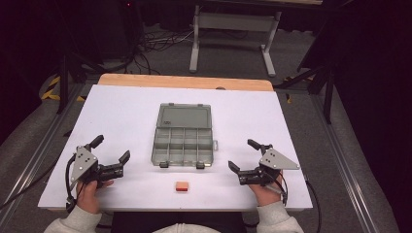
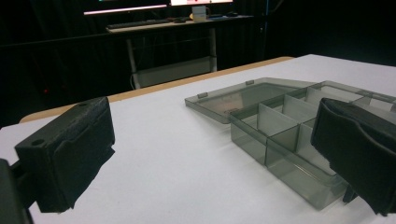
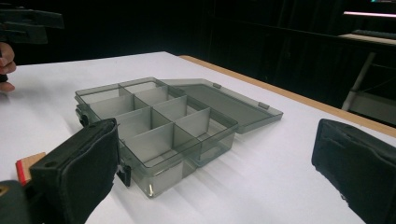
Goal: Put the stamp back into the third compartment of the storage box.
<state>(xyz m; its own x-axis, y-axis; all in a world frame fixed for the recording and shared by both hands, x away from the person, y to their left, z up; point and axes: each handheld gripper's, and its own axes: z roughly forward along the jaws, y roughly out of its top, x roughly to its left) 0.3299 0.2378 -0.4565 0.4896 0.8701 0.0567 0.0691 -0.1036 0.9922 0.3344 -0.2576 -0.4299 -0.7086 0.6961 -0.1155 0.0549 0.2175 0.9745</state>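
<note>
2 open grippers (image 1: 112,148) (image 1: 241,154) flanking compartment box (image 1: 184,134)

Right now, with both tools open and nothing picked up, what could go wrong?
The orange block is small and lies flat on the white table, so the right tool may pinch badly and let it slip. The open compartment box looks light; a nudge could slide it. Its lid lies flat behind, easy to snag.

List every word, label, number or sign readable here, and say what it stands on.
None can be read. The organizer box, its open lid and the small orange block bear no visible print. The lit monitor strip in the left gripper view is too blurred to read.
</note>
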